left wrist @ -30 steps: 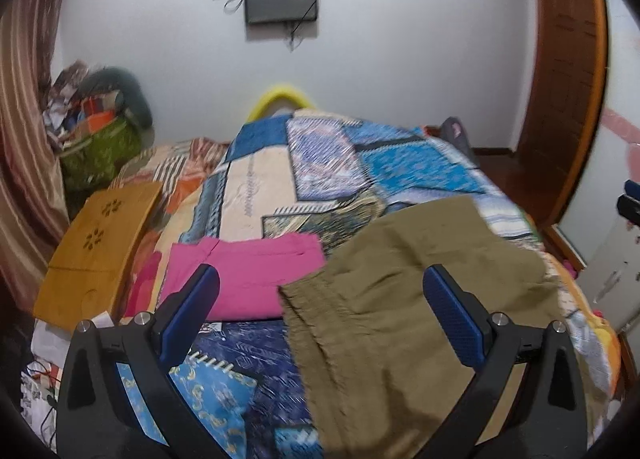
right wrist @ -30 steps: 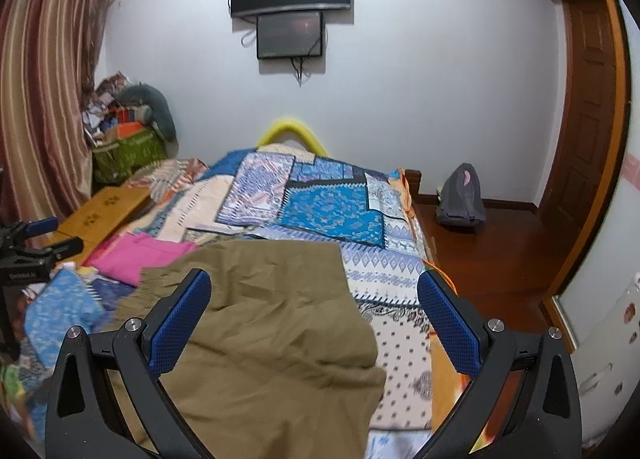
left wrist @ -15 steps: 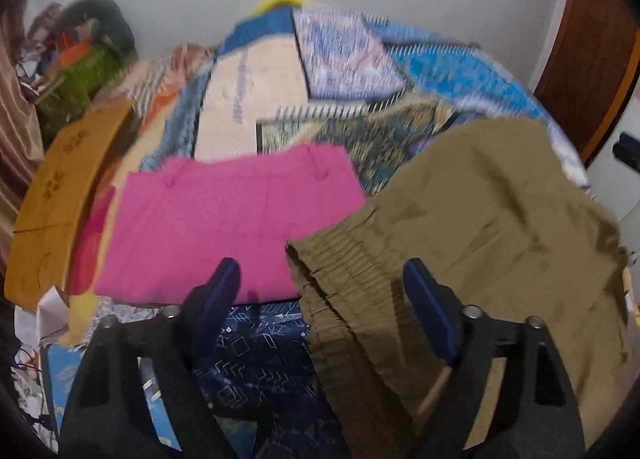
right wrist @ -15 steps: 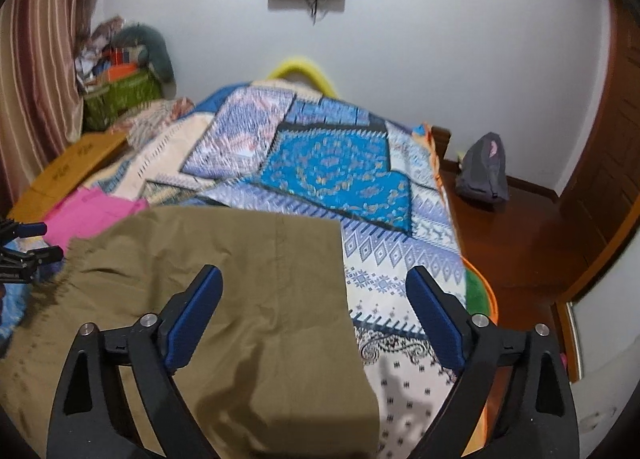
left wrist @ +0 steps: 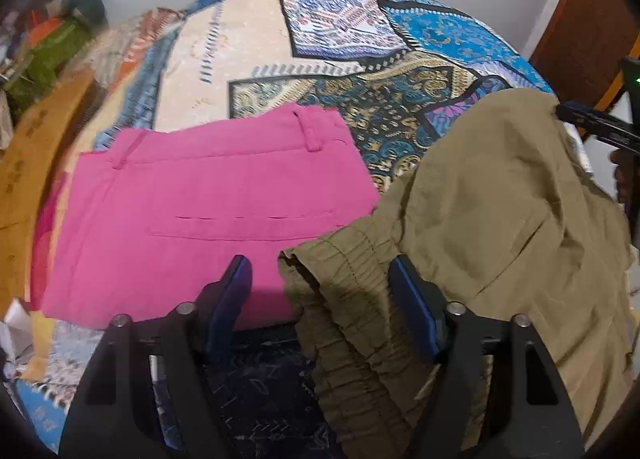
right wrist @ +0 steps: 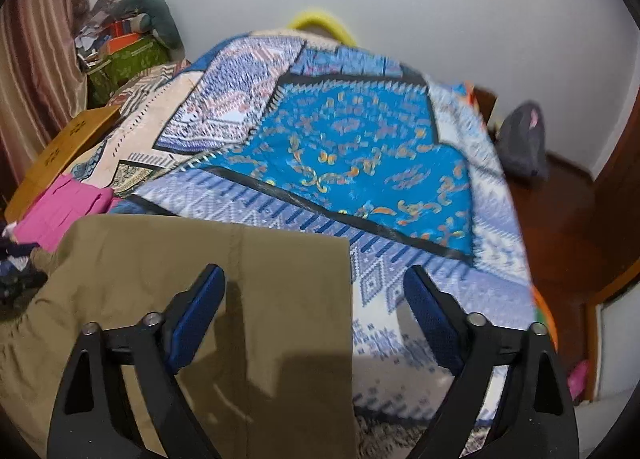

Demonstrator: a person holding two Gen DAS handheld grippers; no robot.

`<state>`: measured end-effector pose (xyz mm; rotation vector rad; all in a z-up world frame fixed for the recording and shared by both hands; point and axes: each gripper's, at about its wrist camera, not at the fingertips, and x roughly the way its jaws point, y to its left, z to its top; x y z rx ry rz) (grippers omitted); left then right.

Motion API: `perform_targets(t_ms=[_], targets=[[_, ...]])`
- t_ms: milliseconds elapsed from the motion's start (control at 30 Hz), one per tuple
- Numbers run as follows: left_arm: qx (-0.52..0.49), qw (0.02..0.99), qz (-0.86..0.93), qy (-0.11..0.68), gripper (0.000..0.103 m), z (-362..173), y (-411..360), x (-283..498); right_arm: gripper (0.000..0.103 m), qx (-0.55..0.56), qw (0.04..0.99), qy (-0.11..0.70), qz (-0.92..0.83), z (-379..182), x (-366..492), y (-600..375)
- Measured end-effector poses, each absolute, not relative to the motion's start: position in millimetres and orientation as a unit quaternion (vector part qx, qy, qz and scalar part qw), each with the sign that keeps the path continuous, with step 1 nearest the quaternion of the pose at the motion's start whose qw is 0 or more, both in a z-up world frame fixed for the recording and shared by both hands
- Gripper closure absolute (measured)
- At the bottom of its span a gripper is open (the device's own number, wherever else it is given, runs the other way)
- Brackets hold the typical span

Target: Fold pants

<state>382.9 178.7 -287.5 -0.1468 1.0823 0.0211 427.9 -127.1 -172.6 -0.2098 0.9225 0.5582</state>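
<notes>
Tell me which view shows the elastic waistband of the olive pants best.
The left wrist view. The gathered waistband fills the foreground between the open left gripper fingers, its ruffles sharp. The right wrist view shows mainly the smooth leg end of the olive pants; the waistband sits only at its far left edge, barely readable.

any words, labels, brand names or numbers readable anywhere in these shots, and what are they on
None can be read.
Right gripper, seen at the edge of the left wrist view: faint light marks on its side, too small and blurred to read.
Wooden board: cut-out ornaments only, no letters.
Pink pants, olive pants and patchwork bedspread: no tag or print with text visible, only patterns.
</notes>
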Motion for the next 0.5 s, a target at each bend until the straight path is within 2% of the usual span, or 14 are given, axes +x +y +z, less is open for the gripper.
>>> perform_targets(t_ms=[100,267,333,367,500], targets=[[-0.097,0.847,-0.019,0.522,0.049,-290.6,181.9,385.3,0.049,-0.087,0.839,0.459,0.281,-181.7,437.2,-126.3],[-0.086,0.849,-0.018,0.521,0.057,-288.4,176.5,386.4,0.067,-0.086,0.839,0.453,0.290,-180.1,434.9,-122.7],[-0.069,0.855,0.003,0.515,0.070,-283.6,173.5,385.5,0.082,-0.097,0.841,0.448,0.287,-178.7,433.2,-121.7],[-0.065,0.856,0.008,0.513,0.071,-281.5,172.9,385.4,0.092,-0.102,0.843,0.446,0.283,-177.3,433.2,-121.1],[-0.033,0.867,0.030,0.497,0.087,-269.3,166.5,384.1,0.097,-0.110,0.849,0.433,0.281,-170.5,430.2,-120.7]])
